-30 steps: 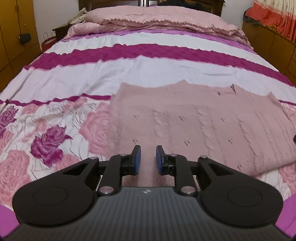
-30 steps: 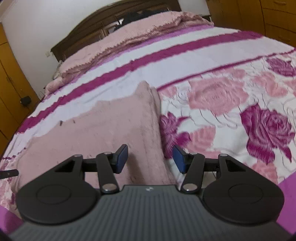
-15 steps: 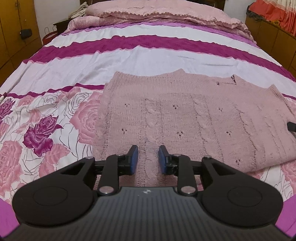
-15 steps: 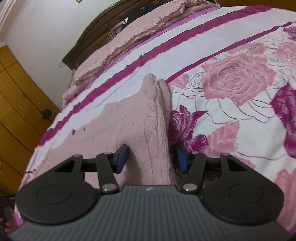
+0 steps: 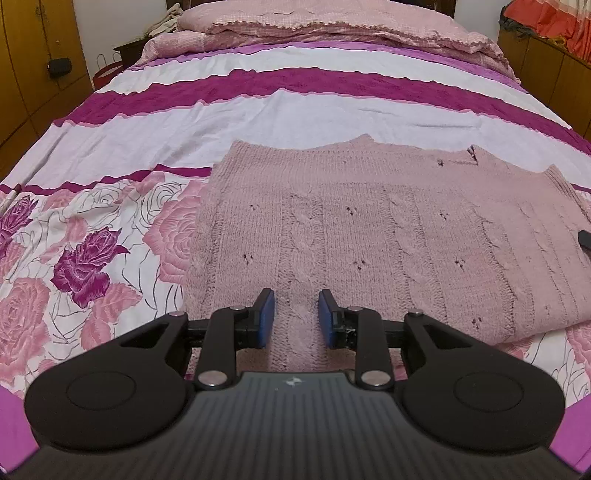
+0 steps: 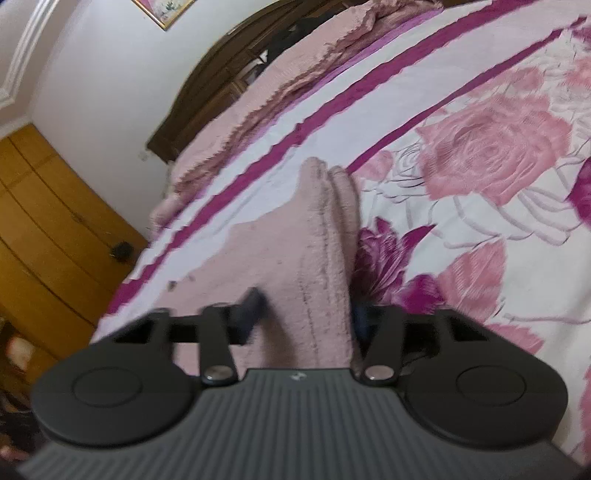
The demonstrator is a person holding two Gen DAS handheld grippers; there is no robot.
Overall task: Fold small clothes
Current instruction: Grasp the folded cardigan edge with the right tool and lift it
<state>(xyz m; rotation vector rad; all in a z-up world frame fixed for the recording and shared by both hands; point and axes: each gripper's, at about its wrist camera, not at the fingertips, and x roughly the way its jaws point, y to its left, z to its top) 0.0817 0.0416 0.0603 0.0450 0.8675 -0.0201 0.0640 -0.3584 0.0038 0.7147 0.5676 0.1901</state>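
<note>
Pink knit sweater (image 5: 388,236) lying flat on bed (image 5: 258,118), right of centre, over floral part of the sheet, far edge reaching the white stripe. Near-left hem under left claw (image 5: 296,317); jaws parted, blue pads (image 5: 266,314) either side of a cable rib, nothing pinched. Right claw (image 6: 308,314) straddling doubled right edge of sweater (image 6: 295,258): left finger over the fabric, right finger beside the edge on the sheet. Gap wide, fabric between but not clamped. Right wrist view motion-blurred, pad contact unclear. Tip of right claw poking in at far right of left wrist view (image 5: 584,240). Folded pink quilt (image 5: 332,22) at far end by headboard (image 6: 221,74). Wooden wardrobe (image 6: 48,229) on left.
</note>
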